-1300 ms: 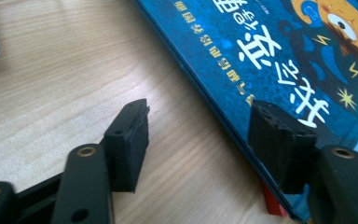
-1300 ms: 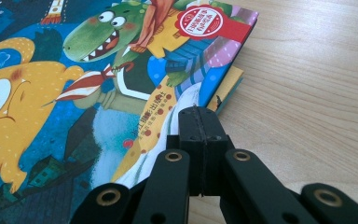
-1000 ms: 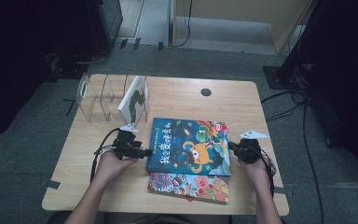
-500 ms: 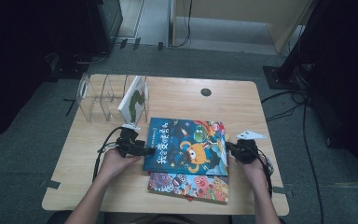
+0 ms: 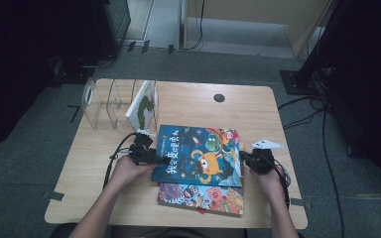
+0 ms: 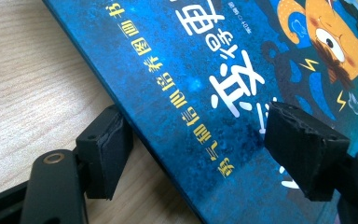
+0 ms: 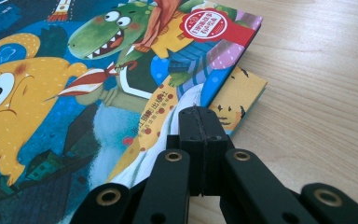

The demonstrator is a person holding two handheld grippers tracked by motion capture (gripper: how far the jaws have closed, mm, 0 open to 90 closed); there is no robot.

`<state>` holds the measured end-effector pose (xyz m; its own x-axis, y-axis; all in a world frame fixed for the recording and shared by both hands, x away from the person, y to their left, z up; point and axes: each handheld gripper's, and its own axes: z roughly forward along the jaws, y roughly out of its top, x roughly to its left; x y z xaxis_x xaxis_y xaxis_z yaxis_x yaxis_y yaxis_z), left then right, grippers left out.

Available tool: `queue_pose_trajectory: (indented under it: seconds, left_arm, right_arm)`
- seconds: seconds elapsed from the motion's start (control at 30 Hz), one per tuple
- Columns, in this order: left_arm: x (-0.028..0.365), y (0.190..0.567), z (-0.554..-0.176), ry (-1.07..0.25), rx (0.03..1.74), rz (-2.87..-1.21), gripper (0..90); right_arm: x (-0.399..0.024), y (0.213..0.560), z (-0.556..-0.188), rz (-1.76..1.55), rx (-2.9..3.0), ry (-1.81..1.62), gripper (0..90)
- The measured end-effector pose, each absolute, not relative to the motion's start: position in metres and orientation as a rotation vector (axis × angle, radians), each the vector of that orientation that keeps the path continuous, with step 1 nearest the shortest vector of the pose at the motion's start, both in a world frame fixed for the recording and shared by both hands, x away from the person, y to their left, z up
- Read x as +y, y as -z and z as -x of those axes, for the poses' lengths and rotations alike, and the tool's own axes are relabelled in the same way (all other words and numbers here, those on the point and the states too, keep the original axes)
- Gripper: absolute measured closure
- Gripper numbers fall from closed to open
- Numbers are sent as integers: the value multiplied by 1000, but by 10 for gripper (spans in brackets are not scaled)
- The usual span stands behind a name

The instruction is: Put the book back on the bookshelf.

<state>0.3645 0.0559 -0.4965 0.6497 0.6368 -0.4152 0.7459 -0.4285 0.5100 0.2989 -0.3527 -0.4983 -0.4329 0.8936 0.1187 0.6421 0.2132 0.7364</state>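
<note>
Now, blue book (image 6: 242, 88) edge between spread left claw (image 6: 205, 154), right claw (image 7: 199, 122) pressed together

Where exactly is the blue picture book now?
In the high view, the blue picture book lies at the table's near middle, on a second colourful book, between the left gripper and right gripper.

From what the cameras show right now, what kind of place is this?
Probably a lab or studio corner set up for recording, not a home. A small wooden table stands on grey carpet with cables trailing across the floor and dark equipment stands around it. On the table lie picture books beside a clear acrylic book rack.
</note>
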Motion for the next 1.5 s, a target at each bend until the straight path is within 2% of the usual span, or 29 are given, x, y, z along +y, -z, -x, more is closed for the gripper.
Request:
queue_pose_trajectory:
  seconds: [0.17,0.47,0.83,1.0,1.23,1.5]
  left_arm:
    - [52,488,-364,208,1103,-2247,252]
    - [57,462,-356,155,1103,-2260,274]
    - [75,417,-349,166,1133,-2237,363]
    - [76,396,-348,318,1113,-2170,429]
    - [80,363,-352,288,1109,-2166,532]
    - [88,334,-357,255,1142,-2233,592]
  right_arm:
    - [-354,499,-300,-1440,2165,-1075,900]
    - [-350,499,-295,-1415,2212,-1099,900]
    - [-336,499,-291,-1352,2285,-1141,900]
    - [-329,500,-291,-1323,2322,-1185,900]
    - [-293,499,-286,-1186,2404,-1182,900]
    - [-261,499,-284,-1121,2456,-1205,900]
